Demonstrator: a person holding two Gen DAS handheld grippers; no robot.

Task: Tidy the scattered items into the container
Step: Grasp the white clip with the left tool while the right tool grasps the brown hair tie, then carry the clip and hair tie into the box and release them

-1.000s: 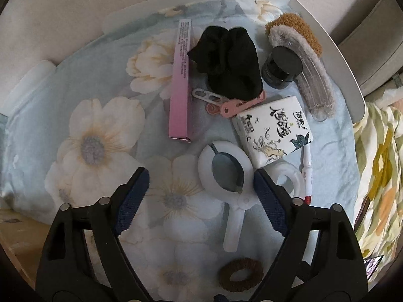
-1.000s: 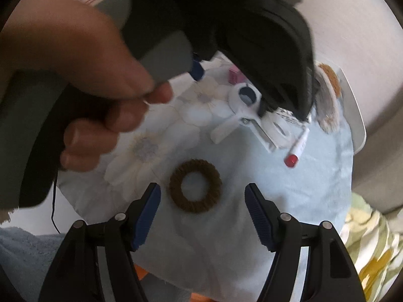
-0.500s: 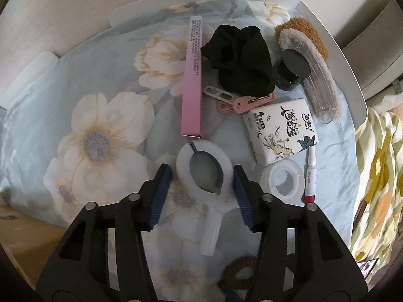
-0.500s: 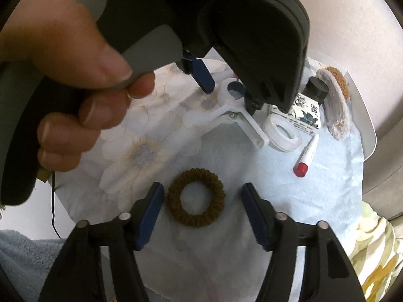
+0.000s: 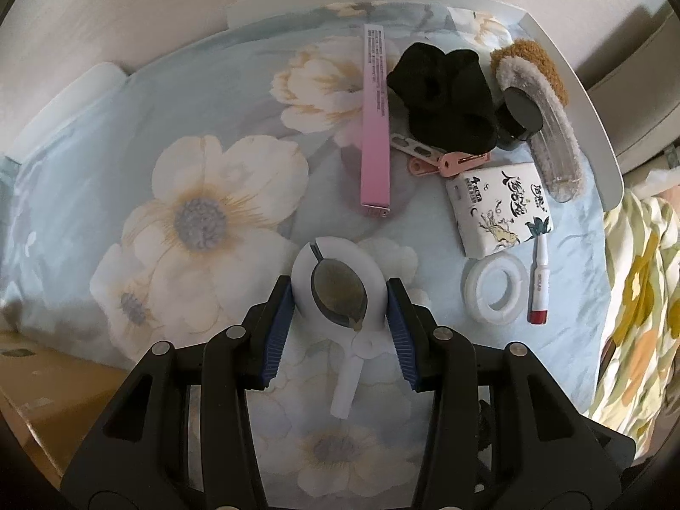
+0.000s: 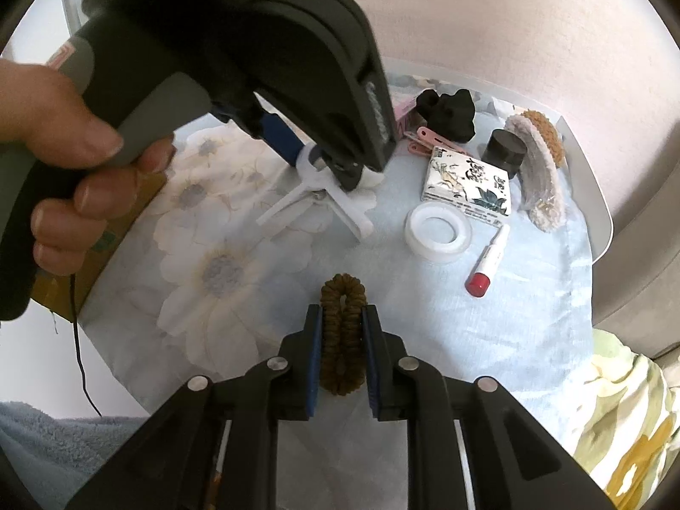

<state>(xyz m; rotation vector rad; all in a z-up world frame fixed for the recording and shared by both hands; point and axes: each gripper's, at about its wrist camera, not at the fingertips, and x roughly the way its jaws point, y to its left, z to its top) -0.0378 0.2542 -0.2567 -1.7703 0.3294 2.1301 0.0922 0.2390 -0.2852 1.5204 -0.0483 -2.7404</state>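
From the left wrist view, a white tray [image 5: 603, 144] with a low rim carries a pale blue cloth [image 5: 127, 136] printed with large cream flowers. The left gripper [image 5: 339, 297] has its blue ribbed jaws pressed against both sides of the round head of a white plastic clip [image 5: 340, 284], grasping it; the clip's flat handles trail back between the jaws. Lying on the cloth further off are a long pink box [image 5: 376, 123], a crumpled black sock [image 5: 446, 97], pink hair clips [image 5: 450, 161], a black round jar [image 5: 520, 114], a fuzzy brown and white slipper [image 5: 539, 97], a glossy tissue pack [image 5: 501, 208] with ink drawings, a translucent tape roll [image 5: 495, 293] and a slim white tube with a red cap [image 5: 539, 280]. A cardboard box [image 5: 51, 378] edge shows at lower left; what it holds cannot be seen.

From the right wrist view, the right gripper [image 6: 342, 348] has its jaws clenched on a brown ribbed scrunchie [image 6: 342, 335], squeezed into a narrow oval, just over the cloth [image 6: 467, 340]. A hand [image 6: 55, 157] holds the left gripper's grey handle, its jaws down at the white clip [image 6: 323, 195]. Beyond sit the tape roll [image 6: 437, 229], the red-capped tube [image 6: 488, 261], the tissue pack [image 6: 467, 187], the jar [image 6: 505, 153], the slipper [image 6: 539, 161], the sock [image 6: 450, 114] and the hair clips [image 6: 429, 138].
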